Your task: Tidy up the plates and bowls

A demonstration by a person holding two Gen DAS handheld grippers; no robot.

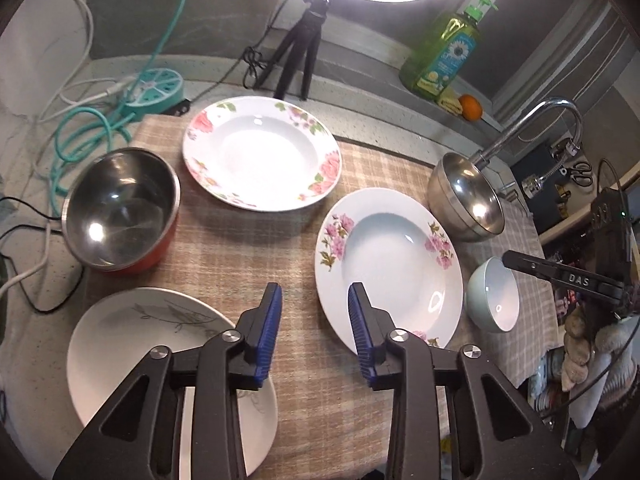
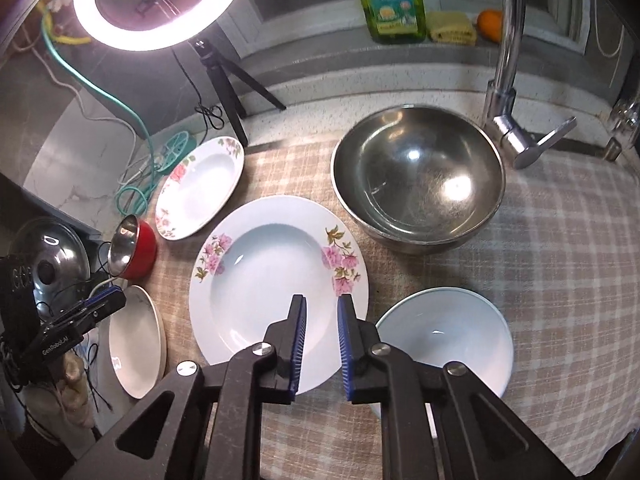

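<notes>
Blue-padded left claw (image 1: 315,300) and right claw (image 2: 322,312) (both seemingly empty), narrowly parted above pink-flowered plate (image 2: 256,300).

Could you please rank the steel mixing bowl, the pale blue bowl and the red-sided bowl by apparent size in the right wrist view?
1. Steel mixing bowl.
2. Pale blue bowl, though its nearness flatters it.
3. Red-sided bowl, far off, so true size unsure.

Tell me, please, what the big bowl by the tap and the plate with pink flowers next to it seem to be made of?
The big bowl looks like stainless steel with a brushed, shiny finish: grey metal, fine scratch rings and bright glints. The plate with pink flowers looks like glazed ceramic or porcelain: glossy white with printed blossoms; melamine cannot be ruled out.
</notes>
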